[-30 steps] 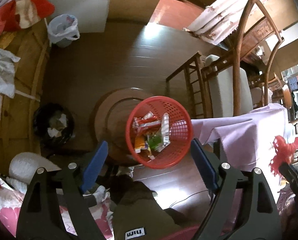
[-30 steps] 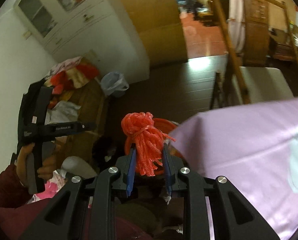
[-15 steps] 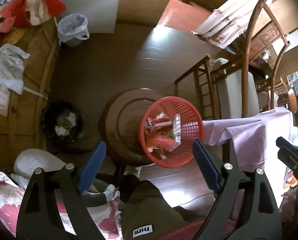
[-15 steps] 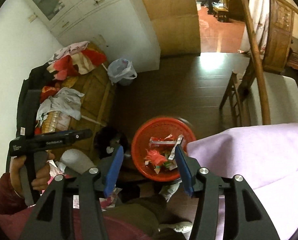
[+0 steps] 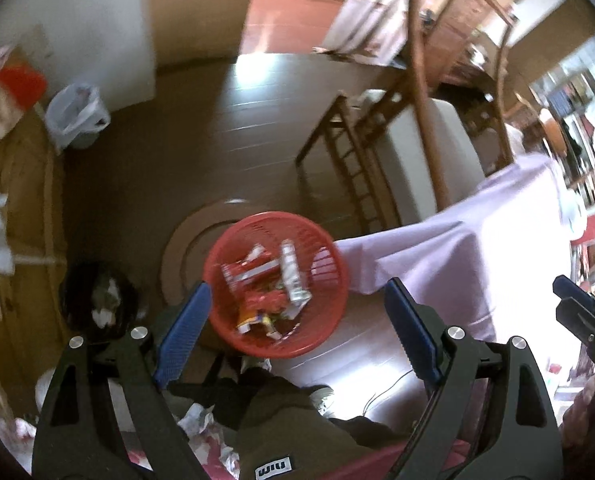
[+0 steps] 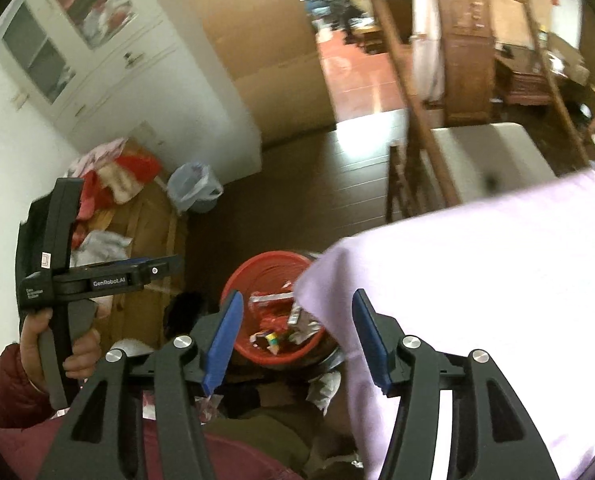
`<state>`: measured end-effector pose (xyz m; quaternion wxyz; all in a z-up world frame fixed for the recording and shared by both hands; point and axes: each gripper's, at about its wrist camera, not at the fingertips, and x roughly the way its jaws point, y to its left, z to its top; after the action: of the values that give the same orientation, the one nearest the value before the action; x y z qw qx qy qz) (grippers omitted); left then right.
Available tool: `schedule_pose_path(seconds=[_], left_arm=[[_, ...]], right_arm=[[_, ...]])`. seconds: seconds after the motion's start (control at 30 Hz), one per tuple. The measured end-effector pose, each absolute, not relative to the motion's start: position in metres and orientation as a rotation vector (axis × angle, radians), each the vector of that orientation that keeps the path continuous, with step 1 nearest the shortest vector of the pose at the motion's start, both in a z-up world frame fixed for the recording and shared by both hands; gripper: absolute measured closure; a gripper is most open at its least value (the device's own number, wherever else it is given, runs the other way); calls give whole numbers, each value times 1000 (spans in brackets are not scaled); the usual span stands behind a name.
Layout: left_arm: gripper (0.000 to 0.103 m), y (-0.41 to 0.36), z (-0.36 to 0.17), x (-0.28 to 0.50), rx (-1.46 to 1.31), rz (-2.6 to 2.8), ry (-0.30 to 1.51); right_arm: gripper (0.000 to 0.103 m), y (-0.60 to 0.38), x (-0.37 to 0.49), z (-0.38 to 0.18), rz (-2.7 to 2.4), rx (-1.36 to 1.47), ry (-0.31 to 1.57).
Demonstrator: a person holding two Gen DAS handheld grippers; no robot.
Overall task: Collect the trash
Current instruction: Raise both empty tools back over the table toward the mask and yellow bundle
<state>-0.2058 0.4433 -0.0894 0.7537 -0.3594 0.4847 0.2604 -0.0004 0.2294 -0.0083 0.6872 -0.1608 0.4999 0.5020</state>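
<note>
while both grippers hang above it, red basket (image 5: 275,284) of wrappers (image 5: 271,280) lies at twelve o'clock beyond left gripper (image 5: 295,334) wide empty jaws, right gripper (image 6: 295,338) jaws opening, empty, red tassel held earlier now dropped in.

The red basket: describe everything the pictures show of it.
The red basket is round, of what looks like plastic, with slotted, lattice-like walls and a smooth rim. It stands upright and open-topped, below both cameras, and seems to rest on a round wooden stool. Inside lie crumpled snack wrappers, red, white, silver and yellow. In the right wrist view a corner of the lilac tablecloth overlaps its rim; whether they touch cannot be told. Nothing grips it.
</note>
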Motion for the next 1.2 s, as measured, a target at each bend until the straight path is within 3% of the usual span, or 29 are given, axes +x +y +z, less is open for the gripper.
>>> schedule_pose_path(seconds=[0.47,0.9,1.2], left_arm=[[18,364,-73,-72,-511,243,1129],[18,181,-76,58,-166,-238,1232],[18,70,-74,76,-24,-452,1239]], right_arm=[[43,65,40,-2,718,-47,1070],[42,-140,-7,-31,165,329,1052],[42,-229,-49,-60,-52,484,1046]])
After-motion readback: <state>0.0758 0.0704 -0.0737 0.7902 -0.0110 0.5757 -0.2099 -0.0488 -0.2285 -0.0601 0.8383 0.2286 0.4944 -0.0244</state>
